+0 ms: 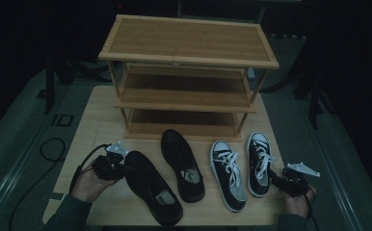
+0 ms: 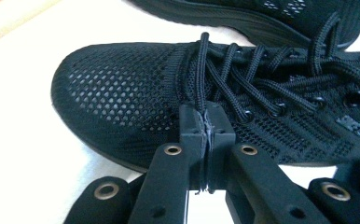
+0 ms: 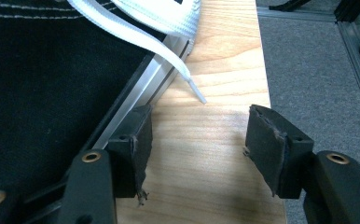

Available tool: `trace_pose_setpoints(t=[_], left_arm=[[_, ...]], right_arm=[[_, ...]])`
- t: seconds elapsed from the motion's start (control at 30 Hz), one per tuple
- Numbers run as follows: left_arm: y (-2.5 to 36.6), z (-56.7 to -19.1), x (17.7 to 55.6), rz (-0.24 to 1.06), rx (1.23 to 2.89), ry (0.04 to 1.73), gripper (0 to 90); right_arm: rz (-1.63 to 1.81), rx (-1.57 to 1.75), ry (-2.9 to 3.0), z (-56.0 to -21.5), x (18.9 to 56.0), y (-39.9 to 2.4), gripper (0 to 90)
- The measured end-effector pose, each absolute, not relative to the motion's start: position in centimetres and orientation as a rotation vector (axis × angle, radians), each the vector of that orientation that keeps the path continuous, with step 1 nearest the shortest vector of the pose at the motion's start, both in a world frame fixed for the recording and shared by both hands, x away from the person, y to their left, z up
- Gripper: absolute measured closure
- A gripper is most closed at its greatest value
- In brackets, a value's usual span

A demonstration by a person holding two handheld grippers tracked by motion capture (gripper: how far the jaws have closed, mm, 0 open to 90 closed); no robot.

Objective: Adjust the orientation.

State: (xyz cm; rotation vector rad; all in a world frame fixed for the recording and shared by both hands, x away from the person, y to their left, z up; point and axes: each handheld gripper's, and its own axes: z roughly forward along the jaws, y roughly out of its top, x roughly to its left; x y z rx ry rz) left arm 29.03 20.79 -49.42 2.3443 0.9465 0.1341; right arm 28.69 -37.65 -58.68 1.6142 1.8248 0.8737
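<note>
High view: left tongs clenched at black mesh shoe; right tongs released beside sneaker.

The black mesh shoe runs off the left gripper view's right edge, heel unseen.

The right gripper holds its jaws wide apart over the table's edge. One jaw touches the black sneaker's white sole; a white lace trails beside it.
</note>
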Motion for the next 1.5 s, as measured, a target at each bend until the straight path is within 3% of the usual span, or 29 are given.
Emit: trace_pose_setpoints(t=[0.53,0.83,0.9,1.1,1.37,1.5], left_arm=[[21.7,-49.2,33.8,0.233,2.26,1.057,88.9],[20.8,-49.4,35.2,0.196,2.227,1.037,88.3],[21.0,-49.3,35.1,0.186,2.221,1.046,83.5],[21.6,-48.2,34.3,0.204,2.185,1.066,56.7],[21.1,-47.0,32.5,0.24,2.162,1.045,40.6],[20.8,-46.3,31.4,0.226,2.151,1.012,38.0]], right_arm=[[0.874,1.614,1.825,-58.7,28.7,-37.7,40.5],[0.874,1.614,1.825,-58.7,28.7,-37.7,40.5],[0.874,1.614,1.825,-58.7,28.7,-37.7,40.4],[0.874,1.614,1.825,-58.7,28.7,-37.7,40.4],[0.874,1.614,1.825,-58.7,28.7,-37.7,40.4],[0.874,1.614,1.826,-58.7,28.7,-37.7,40.4]])
